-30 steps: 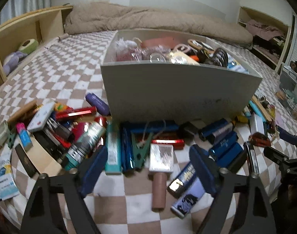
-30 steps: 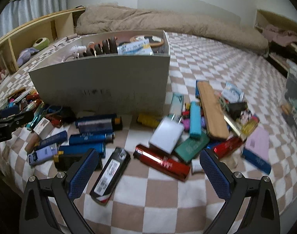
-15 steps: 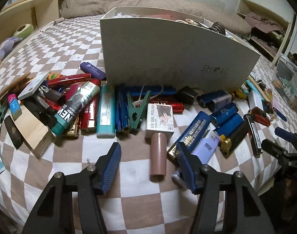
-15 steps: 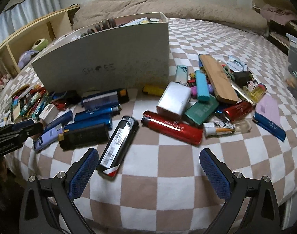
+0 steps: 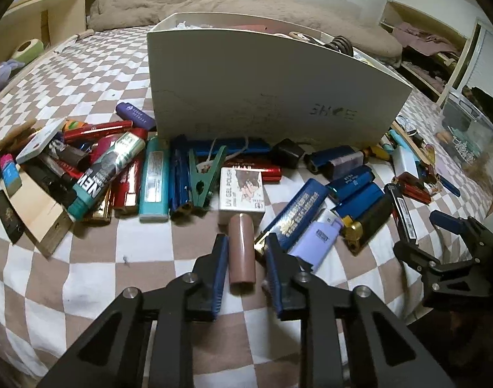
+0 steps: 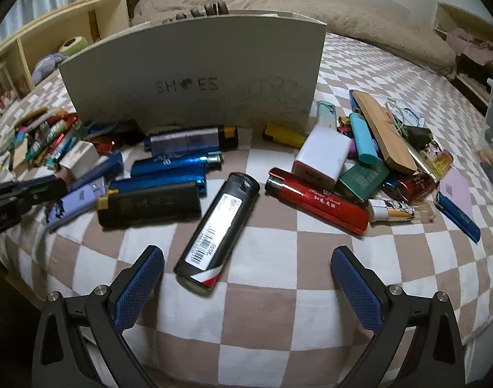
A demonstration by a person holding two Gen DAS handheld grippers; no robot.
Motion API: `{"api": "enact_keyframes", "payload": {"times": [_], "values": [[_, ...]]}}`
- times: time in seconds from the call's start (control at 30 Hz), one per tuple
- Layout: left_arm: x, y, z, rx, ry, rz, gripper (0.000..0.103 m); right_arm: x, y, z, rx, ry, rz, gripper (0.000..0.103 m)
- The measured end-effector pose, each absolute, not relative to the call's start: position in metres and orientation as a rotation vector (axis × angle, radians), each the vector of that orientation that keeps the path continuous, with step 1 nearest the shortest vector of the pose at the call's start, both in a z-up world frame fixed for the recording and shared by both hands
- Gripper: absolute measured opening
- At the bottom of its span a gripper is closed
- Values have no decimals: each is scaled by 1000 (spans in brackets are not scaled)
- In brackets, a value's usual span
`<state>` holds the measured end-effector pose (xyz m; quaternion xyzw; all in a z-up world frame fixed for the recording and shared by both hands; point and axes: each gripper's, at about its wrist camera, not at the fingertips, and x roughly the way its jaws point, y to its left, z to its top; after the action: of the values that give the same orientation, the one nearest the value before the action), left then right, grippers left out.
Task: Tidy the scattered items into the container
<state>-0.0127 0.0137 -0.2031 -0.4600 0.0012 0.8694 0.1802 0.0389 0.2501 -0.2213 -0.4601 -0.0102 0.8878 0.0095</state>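
Brown-and-white checkered bed cover (image 6: 279, 294). Pale grey cardboard box (image 6: 194, 74) with dark "SHOES" lettering. Dusty-pink cylindrical tube (image 5: 242, 252) on a white carton. Black lighter (image 6: 219, 226) with white barcode label and red-white base. Glossy red lighter (image 6: 316, 200). Lavender lighter (image 5: 317, 241). Teal clothespin (image 5: 202, 177). Tongs pads (image 6: 139, 286) blue, textured.

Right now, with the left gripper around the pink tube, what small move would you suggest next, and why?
Probably close the left gripper fully on the pink tube: its pads flank the tube with narrow gaps still visible, and the tube lies flat on the checked cover, so nothing is gripped yet.
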Motion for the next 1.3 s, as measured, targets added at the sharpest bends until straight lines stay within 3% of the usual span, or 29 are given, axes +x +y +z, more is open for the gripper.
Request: {"api": "enact_keyframes", "payload": {"times": [0.07, 0.73, 1.3], "values": [[-10, 11, -204, -1304, 2, 2458, 17, 40, 253, -222, -1426, -32, 2769, 103], [25, -22, -202, -1355, 5, 2489, 17, 39, 301, -221, -1349, 27, 2597, 103], [7, -54, -201, -1434, 52, 2674, 28, 30, 338, -222, -1327, 117, 2505, 103]]}}
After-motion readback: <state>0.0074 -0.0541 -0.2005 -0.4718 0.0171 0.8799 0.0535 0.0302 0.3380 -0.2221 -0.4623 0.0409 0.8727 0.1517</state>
